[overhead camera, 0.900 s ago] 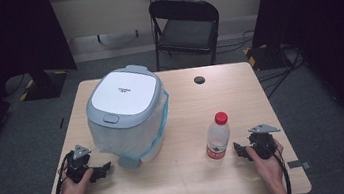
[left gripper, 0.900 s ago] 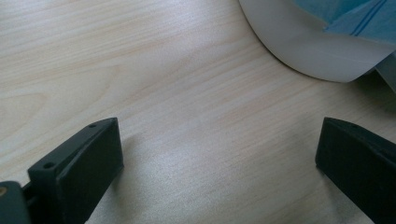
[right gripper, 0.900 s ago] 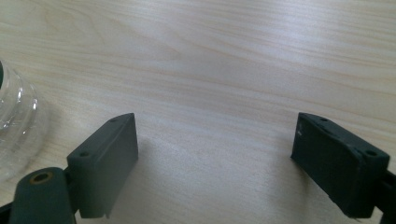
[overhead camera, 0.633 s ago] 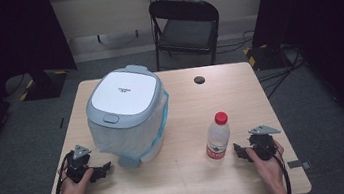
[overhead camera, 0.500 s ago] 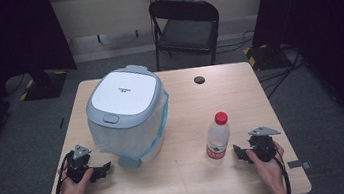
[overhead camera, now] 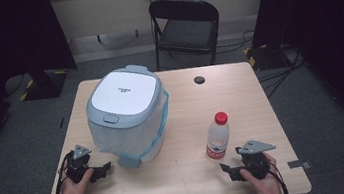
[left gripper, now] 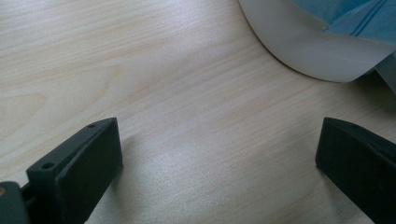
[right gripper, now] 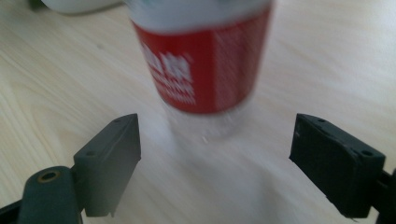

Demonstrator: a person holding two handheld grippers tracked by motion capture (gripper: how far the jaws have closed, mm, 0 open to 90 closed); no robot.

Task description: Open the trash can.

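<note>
A white lidded bin (overhead camera: 129, 112) lined with a pale blue-edged bag stands left of centre on the wooden table (overhead camera: 190, 175); its curved base (left gripper: 308, 51) fills the top right of the left gripper view. A clear plastic bottle (overhead camera: 216, 135) with a red cap and red label stands to the bin's right, upright. My left gripper (overhead camera: 100, 170) rests near the front left edge, open, jaws wide apart over bare wood (left gripper: 210, 149). My right gripper (overhead camera: 229, 170) sits at the front right, open, pointing at the bottle (right gripper: 203, 65) just ahead of its jaws, not touching it.
A small black round disc (overhead camera: 199, 79) lies near the table's far edge. A black folding chair (overhead camera: 184, 24) stands behind the table. Dark curtains hang on both sides. Bare tabletop lies between the two grippers.
</note>
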